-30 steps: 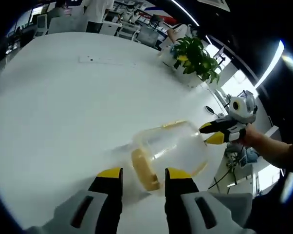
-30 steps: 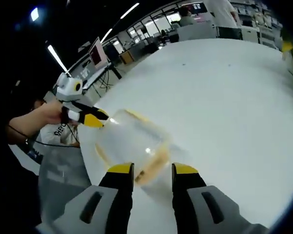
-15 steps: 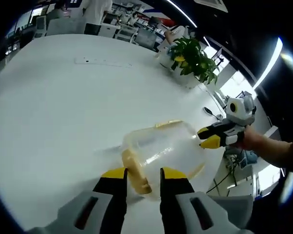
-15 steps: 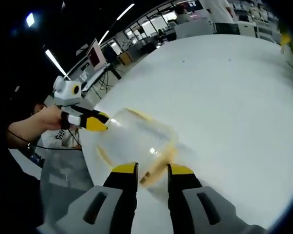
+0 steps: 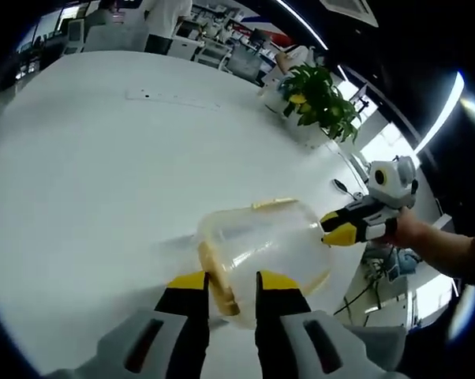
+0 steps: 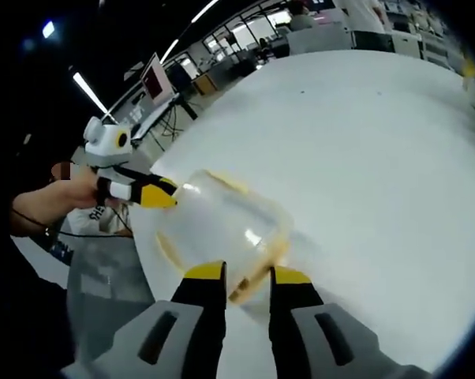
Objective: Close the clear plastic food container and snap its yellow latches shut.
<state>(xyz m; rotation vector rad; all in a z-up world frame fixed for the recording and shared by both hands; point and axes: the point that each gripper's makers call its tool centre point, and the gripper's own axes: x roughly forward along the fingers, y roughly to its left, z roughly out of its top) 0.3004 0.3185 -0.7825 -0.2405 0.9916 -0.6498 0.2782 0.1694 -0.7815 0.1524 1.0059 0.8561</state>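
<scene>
Clear plastic food container with yellow latches [image 5: 265, 249] sits near the edge of the round white surface [image 5: 87, 166], lid on. My left gripper [image 5: 224, 281] has its fingers pinched in on the near yellow latch [image 5: 218, 276]; my right gripper [image 6: 241, 274] clamps the opposite latch [image 6: 253, 278] the same way. Risk, as I judge it: container is light and close to the edge, uneven squeeze could skid it off or let a latch slip unsnapped. Both hands come in low from opposite sides, fingers angled down onto the rim; leafy green potted plant [image 5: 320, 95] far back
</scene>
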